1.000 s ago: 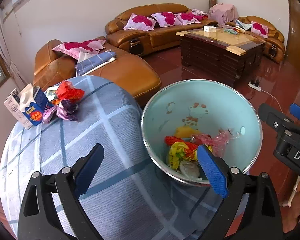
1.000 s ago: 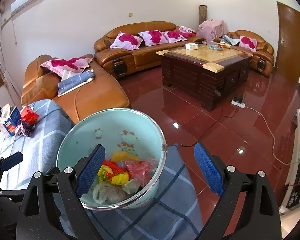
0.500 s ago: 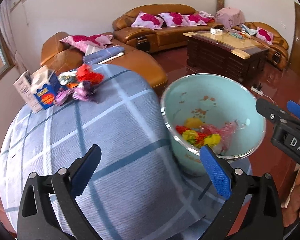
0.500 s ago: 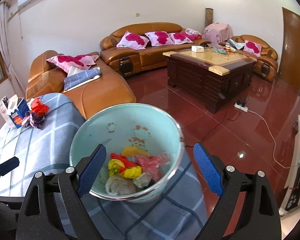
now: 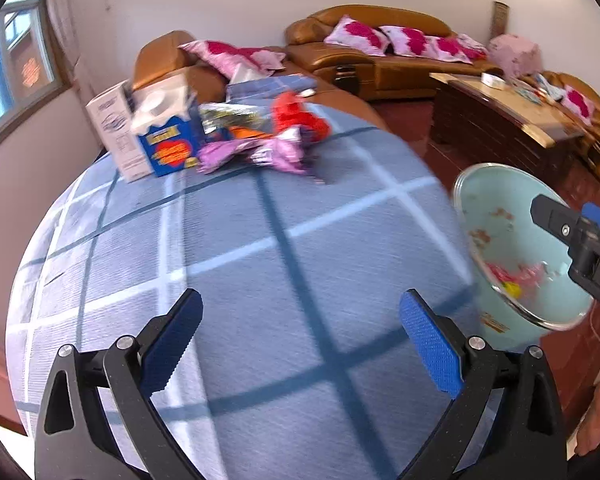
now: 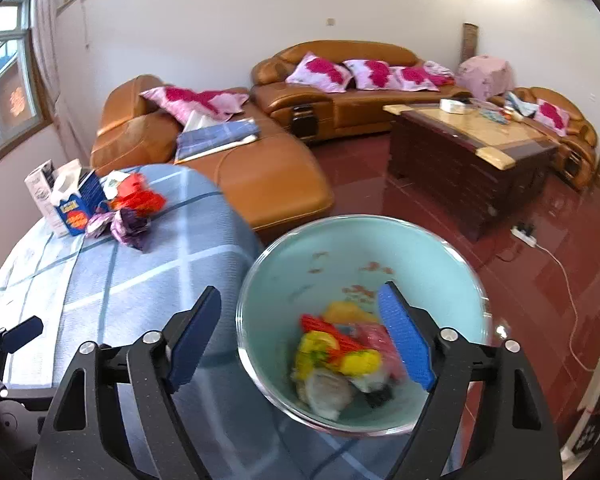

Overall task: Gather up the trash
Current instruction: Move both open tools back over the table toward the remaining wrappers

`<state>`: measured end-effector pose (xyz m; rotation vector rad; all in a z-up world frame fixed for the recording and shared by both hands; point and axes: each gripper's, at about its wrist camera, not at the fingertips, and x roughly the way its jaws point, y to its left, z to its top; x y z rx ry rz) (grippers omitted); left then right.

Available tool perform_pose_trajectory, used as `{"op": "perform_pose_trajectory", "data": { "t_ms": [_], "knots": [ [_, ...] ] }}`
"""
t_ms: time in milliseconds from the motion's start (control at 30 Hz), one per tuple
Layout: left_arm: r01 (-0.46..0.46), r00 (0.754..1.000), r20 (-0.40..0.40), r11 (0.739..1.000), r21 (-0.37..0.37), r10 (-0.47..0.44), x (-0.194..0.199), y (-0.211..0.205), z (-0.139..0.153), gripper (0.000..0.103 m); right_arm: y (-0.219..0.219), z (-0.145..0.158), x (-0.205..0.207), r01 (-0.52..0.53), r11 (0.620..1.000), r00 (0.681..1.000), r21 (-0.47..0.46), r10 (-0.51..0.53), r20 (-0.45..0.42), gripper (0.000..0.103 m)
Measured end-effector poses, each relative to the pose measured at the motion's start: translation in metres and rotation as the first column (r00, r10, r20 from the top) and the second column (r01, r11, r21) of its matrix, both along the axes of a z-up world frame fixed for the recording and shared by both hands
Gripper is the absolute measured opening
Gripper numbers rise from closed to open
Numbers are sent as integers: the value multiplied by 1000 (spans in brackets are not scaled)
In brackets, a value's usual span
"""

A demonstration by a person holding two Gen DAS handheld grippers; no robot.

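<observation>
1. Step in hand, as I judged it: between pickups. Some trash was already in the basin (image 6: 364,264); more waited at the far end of the bench (image 5: 260,264).
2. Left gripper (image 5: 300,336): fingers released, spread wide, nothing between them, only bare checked cloth under them. It pointed toward the pile of wrappers (image 5: 268,148).
3. The pile: purple foil wrappers, a red wrapper (image 5: 296,114), some silvery packaging, all bunched against a blue carton (image 5: 168,140) and a white box (image 5: 112,128). Well apart from the left fingers.
4. Right gripper (image 6: 300,340): fingers closing, yet clenched on nothing I could see. The near rim of the basin lay between them in the view, one finger over the cloth, the other over the basin's inside. Whether a pad touched the rim, I could not tell.
5. Basin sat at the bench's right edge, holding yellow, red, pink and whitish scraps.
6. Next move, my guess: carry the left gripper forward to the pile, settle on one wrapper, likely the nearest purple one, and close on it.
7. Risk: foil is light and may slide, or drag its neighbours along.
</observation>
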<state>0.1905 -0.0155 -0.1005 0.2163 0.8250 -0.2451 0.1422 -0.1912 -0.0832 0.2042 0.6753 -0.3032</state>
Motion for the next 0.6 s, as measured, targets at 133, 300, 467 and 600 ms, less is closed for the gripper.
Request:
{"op": "perform_pose_trajectory", "data": {
  "t_ms": [133, 300, 467, 600],
  "knots": [
    [-43, 999, -4, 999, 6, 43, 17, 14, -2, 97, 16, -3, 25, -44, 999, 999, 2, 44, -10, 80],
    [-91, 996, -13, 996, -12, 90, 43, 26, -1, 96, 28, 1, 50, -96, 995, 995, 5, 96, -1, 72],
    [-122, 992, -13, 992, -19, 122, 71, 25, 0, 96, 29, 0, 72, -118, 993, 993, -10, 118, -13, 70],
    [-123, 992, -13, 992, -40, 123, 85, 18, 6, 96, 20, -1, 85, -117, 993, 993, 2, 117, -19, 69]
  ]
}}
